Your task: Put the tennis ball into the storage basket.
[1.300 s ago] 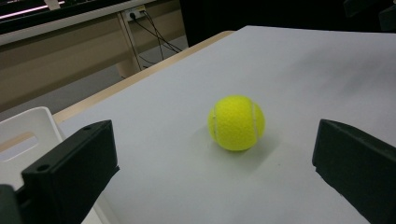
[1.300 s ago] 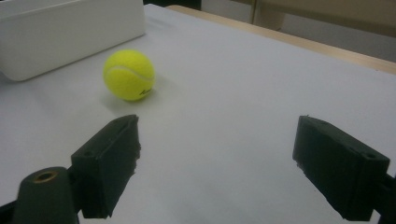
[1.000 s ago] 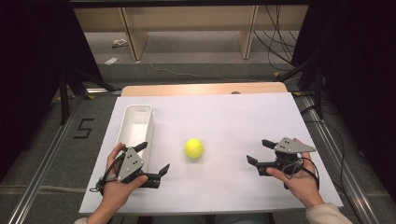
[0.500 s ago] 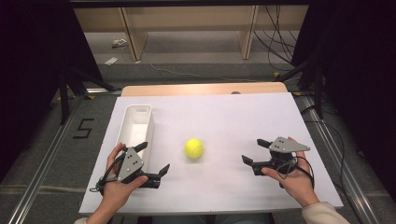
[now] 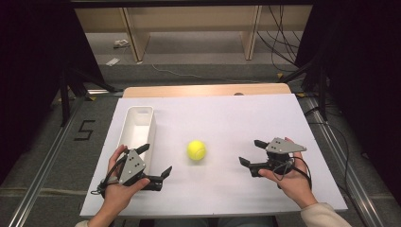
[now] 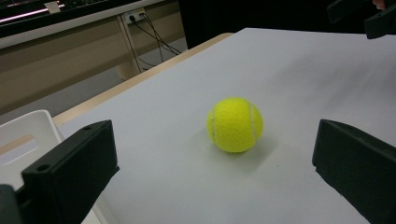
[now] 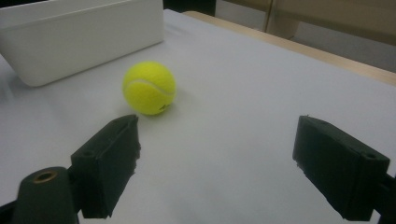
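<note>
White sheet (image 5: 227, 118) covers the table; beyond it lie grey floor and wooden shelving. Ball (image 5: 196, 150), yellow, rests on the sheet near the middle, untouched, just right of the white bin (image 5: 137, 130). Left gripper (image 5: 156, 163), jaws spread wide, sits beside the bin's near end and faces the ball. Right gripper (image 5: 253, 153), jaws likewise apart, points leftward at the ball from the other side, near but clear of it.
</note>
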The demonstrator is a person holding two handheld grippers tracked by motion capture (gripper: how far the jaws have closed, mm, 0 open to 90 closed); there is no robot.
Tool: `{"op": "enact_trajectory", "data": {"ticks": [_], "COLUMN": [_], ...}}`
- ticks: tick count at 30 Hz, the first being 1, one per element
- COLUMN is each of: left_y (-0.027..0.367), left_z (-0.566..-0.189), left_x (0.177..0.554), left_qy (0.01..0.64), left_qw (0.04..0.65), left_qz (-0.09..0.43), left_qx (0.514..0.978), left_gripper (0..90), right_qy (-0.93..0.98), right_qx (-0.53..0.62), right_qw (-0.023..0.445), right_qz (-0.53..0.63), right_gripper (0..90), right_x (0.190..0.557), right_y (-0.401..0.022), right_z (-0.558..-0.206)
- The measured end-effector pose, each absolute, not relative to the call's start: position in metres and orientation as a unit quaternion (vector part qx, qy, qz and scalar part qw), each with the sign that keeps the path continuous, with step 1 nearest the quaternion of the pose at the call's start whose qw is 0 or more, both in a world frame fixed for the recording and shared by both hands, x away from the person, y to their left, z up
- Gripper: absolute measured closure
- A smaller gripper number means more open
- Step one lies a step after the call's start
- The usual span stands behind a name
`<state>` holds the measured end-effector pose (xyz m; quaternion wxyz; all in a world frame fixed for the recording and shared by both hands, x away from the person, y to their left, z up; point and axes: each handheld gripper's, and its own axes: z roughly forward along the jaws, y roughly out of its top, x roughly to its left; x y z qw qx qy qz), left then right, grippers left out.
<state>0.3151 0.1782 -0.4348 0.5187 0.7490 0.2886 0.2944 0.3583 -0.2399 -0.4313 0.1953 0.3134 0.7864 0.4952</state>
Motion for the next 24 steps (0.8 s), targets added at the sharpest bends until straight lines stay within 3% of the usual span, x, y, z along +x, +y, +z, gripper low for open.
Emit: {"op": "enact_trajectory", "data": {"ticks": [24], "left_y": [0.178], "left_z": [-0.434], "left_x": [0.315], "left_qy": [0.286], "left_qw": [0.520], "left_qz": [0.296], "left_qx": [0.748], "left_gripper": [0.0], "right_qy": [0.795], "right_qx": [0.298], "right_qw": [0.184], "right_qz": [0.496], "right_gripper": [15.7], "right_x": [0.367], "right_y": [-0.214], "right_z": [-0.434]}}
